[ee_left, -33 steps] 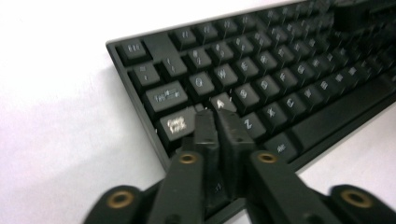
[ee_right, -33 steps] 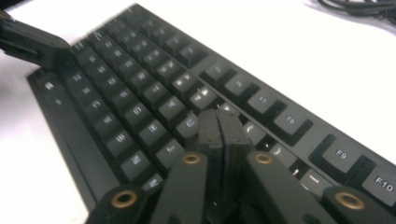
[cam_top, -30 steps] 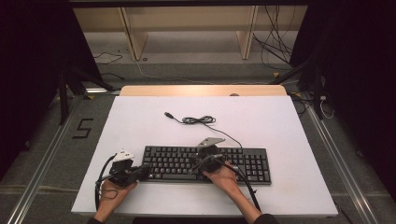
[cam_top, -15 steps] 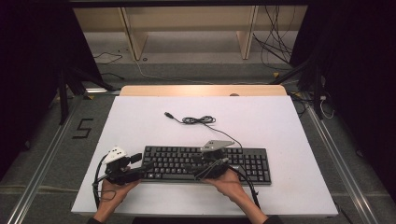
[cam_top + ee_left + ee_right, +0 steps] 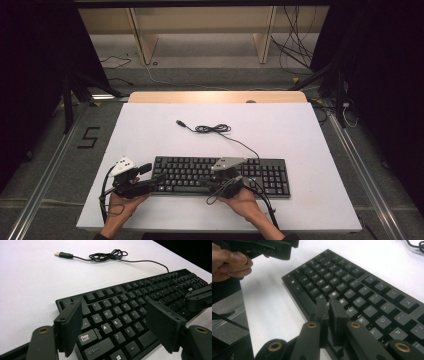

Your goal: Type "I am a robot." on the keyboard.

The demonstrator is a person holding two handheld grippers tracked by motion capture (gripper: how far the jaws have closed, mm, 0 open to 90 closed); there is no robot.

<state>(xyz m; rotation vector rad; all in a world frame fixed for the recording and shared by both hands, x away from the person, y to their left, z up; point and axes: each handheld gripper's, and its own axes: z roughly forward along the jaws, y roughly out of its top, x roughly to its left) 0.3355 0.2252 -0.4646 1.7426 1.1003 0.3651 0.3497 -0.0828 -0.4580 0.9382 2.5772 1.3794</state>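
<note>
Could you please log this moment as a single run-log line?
left gripper: open over keyboard's left end | right gripper: shut, tips at middle keys | cable: coiled behind, unplugged

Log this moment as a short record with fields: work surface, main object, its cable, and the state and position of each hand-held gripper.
surface: white table
main object: black keyboard, flat, near the front edge
cable: coiled cable lying beyond the keyboard, USB plug loose on the table
left hand-held gripper: jaws wide apart, over the keyboard's left end around the Caps Lock and A keys
right hand-held gripper: jaws closed together, tips at the letter keys
</note>
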